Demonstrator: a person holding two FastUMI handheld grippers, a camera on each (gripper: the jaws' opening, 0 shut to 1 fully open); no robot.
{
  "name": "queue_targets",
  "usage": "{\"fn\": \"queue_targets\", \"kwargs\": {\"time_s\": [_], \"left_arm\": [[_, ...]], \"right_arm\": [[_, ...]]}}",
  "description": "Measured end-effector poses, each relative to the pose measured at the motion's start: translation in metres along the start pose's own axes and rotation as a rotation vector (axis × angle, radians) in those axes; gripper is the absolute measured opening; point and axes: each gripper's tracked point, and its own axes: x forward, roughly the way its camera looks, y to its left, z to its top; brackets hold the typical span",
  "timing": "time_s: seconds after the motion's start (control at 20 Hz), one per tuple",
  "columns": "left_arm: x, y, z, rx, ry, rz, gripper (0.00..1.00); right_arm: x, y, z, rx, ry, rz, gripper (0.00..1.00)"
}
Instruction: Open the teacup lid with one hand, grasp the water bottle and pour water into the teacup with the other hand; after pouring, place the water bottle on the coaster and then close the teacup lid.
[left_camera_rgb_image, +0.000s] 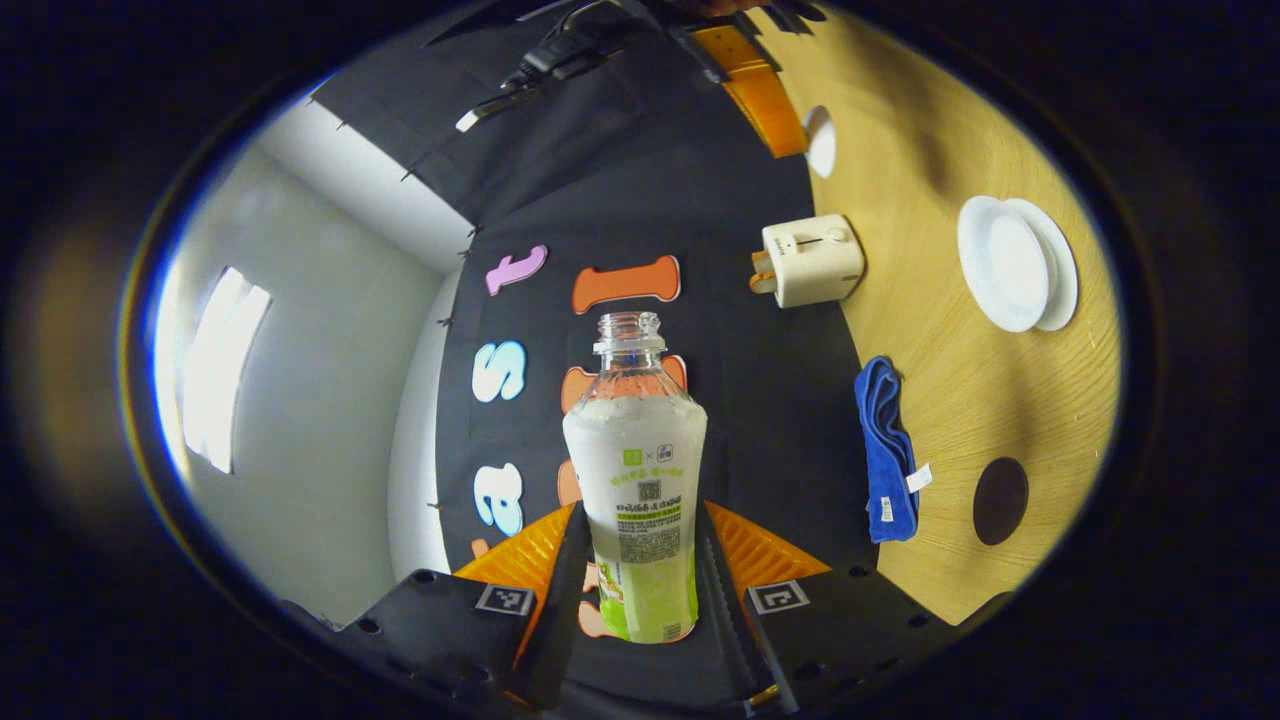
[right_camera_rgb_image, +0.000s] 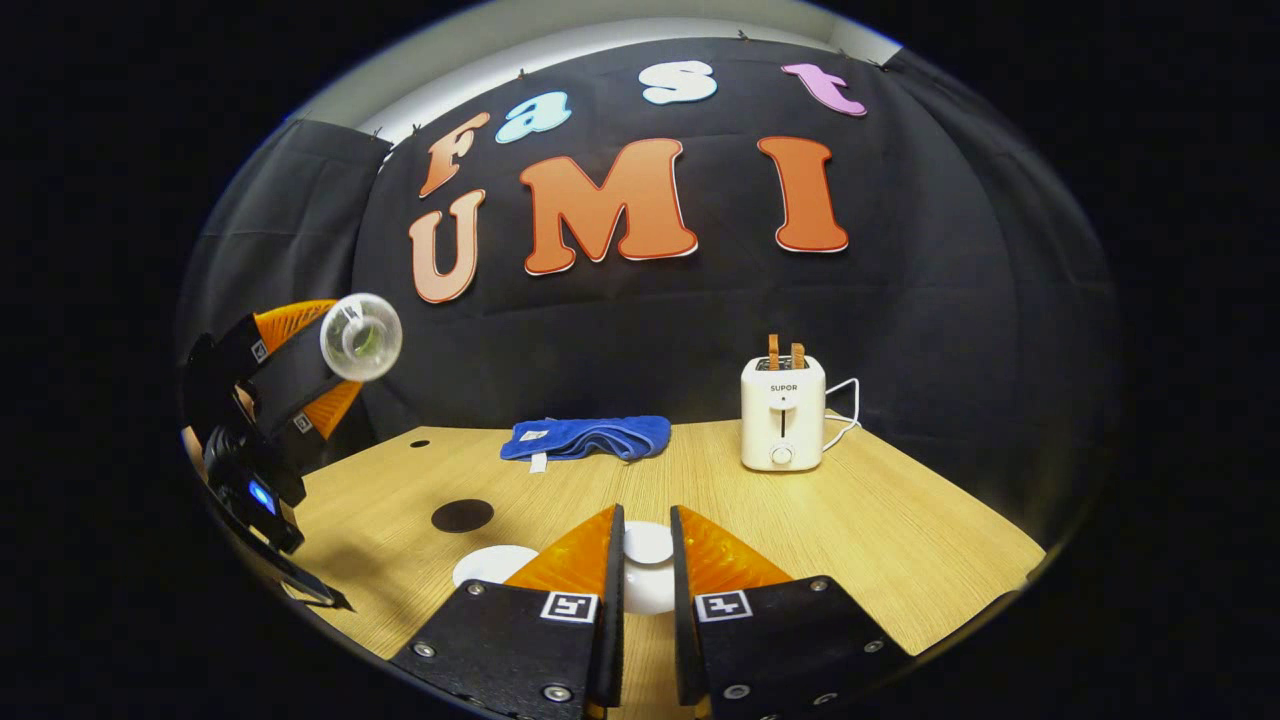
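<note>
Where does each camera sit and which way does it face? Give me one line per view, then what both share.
Left gripper view: rides the left gripper, rolled sideways so the table stands at its right; looks along its own fingers, shut on the open water bottle, toward the booth wall.
Right gripper view: rides the right gripper, low over the table, level, facing the wall; its own fingers flank a white piece; the left gripper with the bottle shows at left.
Shared: toaster, blue cloth, dark coaster.
</note>
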Motion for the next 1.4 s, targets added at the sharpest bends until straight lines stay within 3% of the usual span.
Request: {"fn": "queue_targets", "kwargs": {"time_s": [0.2, 0.55, 0.6, 0.8, 0.9, 1.2, 1.25, 1.3, 1.4], "left_arm": [[-0.008, -0.021, -0.021, -0.207, 0.130, -0.059, 0.60], [0.002, -0.010, -0.051, -0.649, 0.221, 0.057, 0.60], [0.002, -0.012, -0.055, -0.727, 0.232, 0.063, 0.64], [0.010, -0.038, -0.077, -1.101, 0.332, 0.056, 0.62], [0.022, -0.047, -0.085, -1.241, 0.373, 0.062, 0.61], [0.023, -0.088, -0.093, -1.497, 0.462, -0.016, 0.63], [0.024, -0.099, -0.094, -1.528, 0.484, -0.038, 0.61], [0.022, -0.107, -0.096, -1.562, 0.501, -0.037, 0.63], [0.019, -0.126, -0.097, -1.603, 0.544, -0.050, 0.63]], "right_arm": [[0.003, 0.016, 0.003, -0.004, 0.000, 0.024, 0.22], [0.009, 0.037, 0.010, -0.030, -0.012, 0.060, 0.22], [0.009, 0.040, 0.011, -0.033, -0.012, 0.064, 0.21], [0.012, 0.052, 0.011, -0.046, -0.009, 0.084, 0.22], [0.012, 0.056, 0.012, -0.058, -0.010, 0.092, 0.22], [0.014, 0.064, 0.008, -0.068, 0.000, 0.119, 0.22], [0.013, 0.062, 0.006, -0.073, 0.004, 0.118, 0.17], [0.014, 0.061, 0.005, -0.075, 0.007, 0.115, 0.22], [0.015, 0.060, 0.001, -0.074, 0.018, 0.117, 0.21]]}}
